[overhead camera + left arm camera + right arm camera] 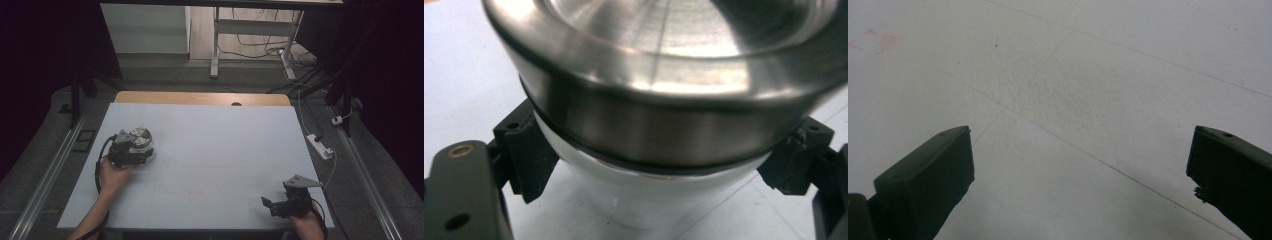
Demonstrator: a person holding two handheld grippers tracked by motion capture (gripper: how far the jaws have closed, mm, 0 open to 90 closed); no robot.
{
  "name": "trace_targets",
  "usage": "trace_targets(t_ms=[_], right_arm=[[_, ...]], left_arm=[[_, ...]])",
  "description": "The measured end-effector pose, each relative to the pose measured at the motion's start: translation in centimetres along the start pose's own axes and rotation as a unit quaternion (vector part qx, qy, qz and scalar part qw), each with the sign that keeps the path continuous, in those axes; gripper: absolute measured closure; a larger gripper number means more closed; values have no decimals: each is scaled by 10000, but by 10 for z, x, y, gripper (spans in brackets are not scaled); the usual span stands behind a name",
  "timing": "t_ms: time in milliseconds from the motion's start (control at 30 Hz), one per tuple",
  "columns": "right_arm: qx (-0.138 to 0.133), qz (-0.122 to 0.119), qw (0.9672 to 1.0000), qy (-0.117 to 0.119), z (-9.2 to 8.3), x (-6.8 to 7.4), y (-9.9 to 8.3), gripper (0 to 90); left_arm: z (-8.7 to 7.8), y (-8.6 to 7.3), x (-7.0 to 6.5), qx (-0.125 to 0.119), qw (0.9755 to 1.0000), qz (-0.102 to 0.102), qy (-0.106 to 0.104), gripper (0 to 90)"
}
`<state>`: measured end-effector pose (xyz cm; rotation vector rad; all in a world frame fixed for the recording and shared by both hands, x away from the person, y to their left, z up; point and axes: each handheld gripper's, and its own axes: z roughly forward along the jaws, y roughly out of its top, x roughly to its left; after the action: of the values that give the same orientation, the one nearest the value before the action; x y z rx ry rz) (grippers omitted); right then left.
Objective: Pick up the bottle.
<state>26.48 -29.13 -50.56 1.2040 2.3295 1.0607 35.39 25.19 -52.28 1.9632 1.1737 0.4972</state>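
Brushed steel catches the light on the lid of a squat white pot [140, 141] standing on the left half of the pale table [210, 150], a little toward the near edge. The left gripper [131, 150] has closed in on it from the person's side: in the left gripper view its black pads [526, 160] sit against the white body just under the lid's [659, 65] dark seal ring, one on each flank, so the jaws look pressed onto the pot [644, 200] rather than merely around it. The pot's base appears to rest on the table, so I judge the step in hand to be securing the grip before a lift or a shift.

To do that well, the pads should stay low on the straight white wall, not ride up onto the overhanging steel band, where they could slip or pry the lid. The squeeze wants to be even on both sides, and any lift should go straight up with the wrist level, since the lid may only be resting in place and the glossy body gives little friction.

Over at the right near corner, the right gripper [280, 204] hovers above bare table with its jaws spread wide and nothing between them; its fingers [928, 175] frame only the white surface. It is well apart from the pot, and is best kept there, ready to steady the pot if needed.
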Motion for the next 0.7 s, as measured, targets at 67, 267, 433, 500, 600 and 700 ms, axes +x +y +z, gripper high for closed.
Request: trace_targets(t_ms=[67,267,433,500,600,700], right_arm=[[-1,2,10000,5,0,0,0,0],[-2,10,10000,2,0,0,0,0],[-4,15,10000,6,0,0,0,0],[-3,20,10000,4,0,-1,0,0],[-15,29,10000,11,0,-1,0,0],[-19,28,10000,11,0,-1,0,0]], left_arm=[[-2,2,-2,-48,10000,25,-59,161],[-7,12,-12,-65,9995,232,-185,161],[-10,23,-21,-112,9985,412,-339,161],[-10,27,-25,-137,9980,444,-439,161],[-10,34,-30,-160,9971,484,-573,161],[-10,40,-38,-212,9958,540,-710,161]])
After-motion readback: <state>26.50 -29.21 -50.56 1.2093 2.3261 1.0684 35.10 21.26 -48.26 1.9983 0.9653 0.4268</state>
